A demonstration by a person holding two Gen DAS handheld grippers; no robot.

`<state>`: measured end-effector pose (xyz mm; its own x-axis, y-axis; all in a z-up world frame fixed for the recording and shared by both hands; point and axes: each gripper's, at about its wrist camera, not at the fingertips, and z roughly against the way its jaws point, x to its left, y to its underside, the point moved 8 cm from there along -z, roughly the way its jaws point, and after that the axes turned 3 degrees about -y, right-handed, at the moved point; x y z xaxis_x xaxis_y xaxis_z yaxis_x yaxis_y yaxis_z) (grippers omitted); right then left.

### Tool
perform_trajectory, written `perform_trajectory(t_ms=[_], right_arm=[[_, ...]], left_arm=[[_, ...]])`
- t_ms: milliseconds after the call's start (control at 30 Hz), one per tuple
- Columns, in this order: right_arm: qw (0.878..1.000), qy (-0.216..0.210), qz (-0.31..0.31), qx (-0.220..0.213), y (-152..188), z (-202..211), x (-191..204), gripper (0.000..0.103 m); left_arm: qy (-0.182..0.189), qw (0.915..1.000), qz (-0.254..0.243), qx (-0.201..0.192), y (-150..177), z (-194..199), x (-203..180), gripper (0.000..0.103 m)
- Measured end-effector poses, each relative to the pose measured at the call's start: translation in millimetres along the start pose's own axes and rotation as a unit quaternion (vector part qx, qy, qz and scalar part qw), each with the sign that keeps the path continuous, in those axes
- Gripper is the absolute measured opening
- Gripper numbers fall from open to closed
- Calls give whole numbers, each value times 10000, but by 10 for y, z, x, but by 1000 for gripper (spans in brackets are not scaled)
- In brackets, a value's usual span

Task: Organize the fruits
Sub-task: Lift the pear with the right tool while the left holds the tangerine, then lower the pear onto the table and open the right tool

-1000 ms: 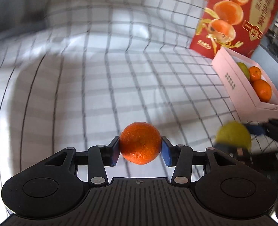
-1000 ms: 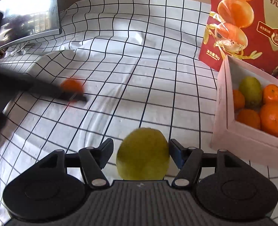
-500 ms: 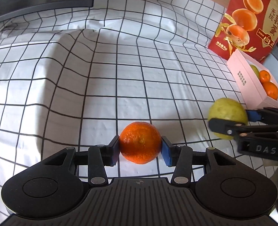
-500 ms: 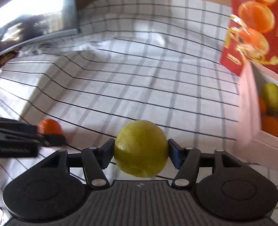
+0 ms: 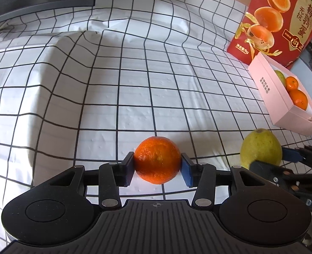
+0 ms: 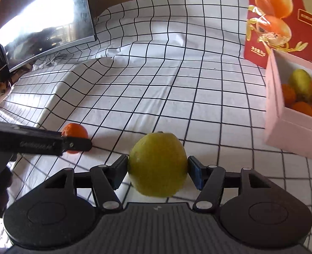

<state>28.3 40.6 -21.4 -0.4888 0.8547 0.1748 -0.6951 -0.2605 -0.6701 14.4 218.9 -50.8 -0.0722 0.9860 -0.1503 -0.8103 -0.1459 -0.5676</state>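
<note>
Carrying both fruits well means steady grips: the left gripper (image 5: 157, 166) clamps the round orange mandarin (image 5: 157, 160), the right gripper (image 6: 157, 172) the yellow-green lemon (image 6: 157, 164), heading for the pink cardboard box (image 6: 282, 127).

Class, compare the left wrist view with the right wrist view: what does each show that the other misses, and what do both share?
Only the left wrist view shows the printed lettering on the pink box's side wall.

Only the right wrist view shows the monitor's bright reflecting screen.

Both show the orange clamped in the left gripper, the yellow-green lemon clamped in the right gripper, the checked cloth, the red carton, and fruit already in the pink box.
</note>
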Motion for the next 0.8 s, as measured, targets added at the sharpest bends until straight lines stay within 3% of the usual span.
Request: perform_trajectory(t_ms=[367,433,500,600,800], right_arm=[[9998,169,16,117,140,9,10,61],[9996,243,154,-37,49,76,38,65],[9984,339,333,-305,-87,144,82,76],[9942,537,649,-666,-305,149,154,79],[9949,734,486,-501,-558,-283,74,79]], left_arm=[[51,10000,8,14,2,-7,-2,51],[39,10000,12,25,2,-9,-2,51],[17,10000,16,41,-2,-14,-4,51],[-20,10000,-4,46,2,-19,-8,51],[10,9999,-87,129,-6,-32,-10,51]])
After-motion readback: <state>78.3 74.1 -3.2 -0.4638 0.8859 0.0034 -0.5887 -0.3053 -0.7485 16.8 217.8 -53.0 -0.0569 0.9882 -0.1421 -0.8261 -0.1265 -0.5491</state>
